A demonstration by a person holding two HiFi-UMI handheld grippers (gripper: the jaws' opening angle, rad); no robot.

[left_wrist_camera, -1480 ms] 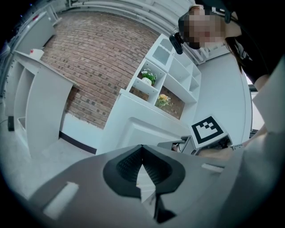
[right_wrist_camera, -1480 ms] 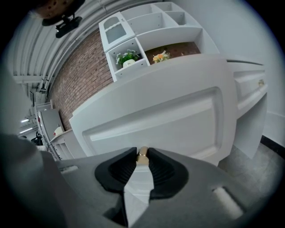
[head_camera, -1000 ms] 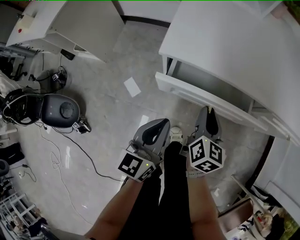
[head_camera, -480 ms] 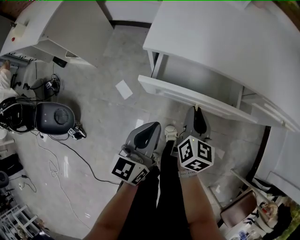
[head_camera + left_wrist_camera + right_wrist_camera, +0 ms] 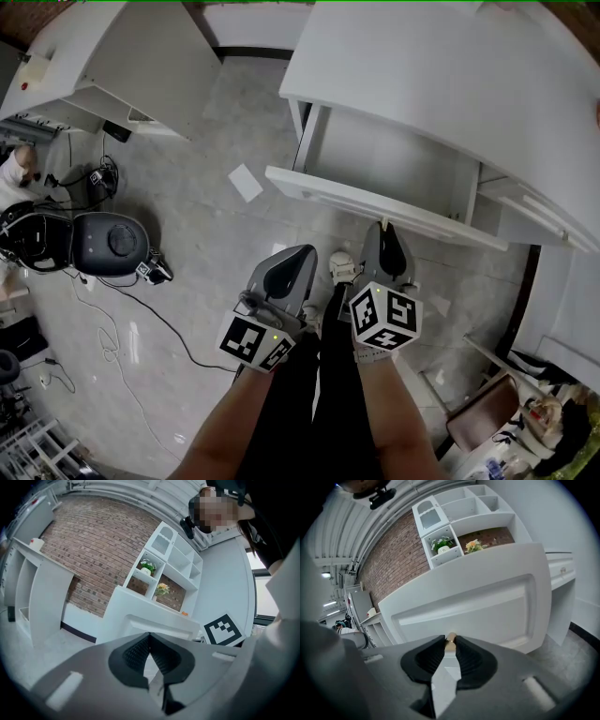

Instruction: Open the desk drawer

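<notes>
Out from under white desk surface [image 5: 450, 84], straight ahead of both tongs: white panelled drawer front [image 5: 473, 606].
Pinched at small brass round knob [image 5: 451, 637] by right tongs [image 5: 450, 645], jaws just drawn in tight onto it. Just left of those, apart: left tongs [image 5: 149, 637], tips pressed together on nothing, short of the drawer's front edge. Open grey tiled floor [image 5: 216, 244] stretching away leftward of both.

The grey tiled floor [image 5: 211, 234] bears the white desk [image 5: 450, 75], a paper sheet [image 5: 246, 183], a dark machine [image 5: 111, 246] and loose cables [image 5: 181, 330].
</notes>
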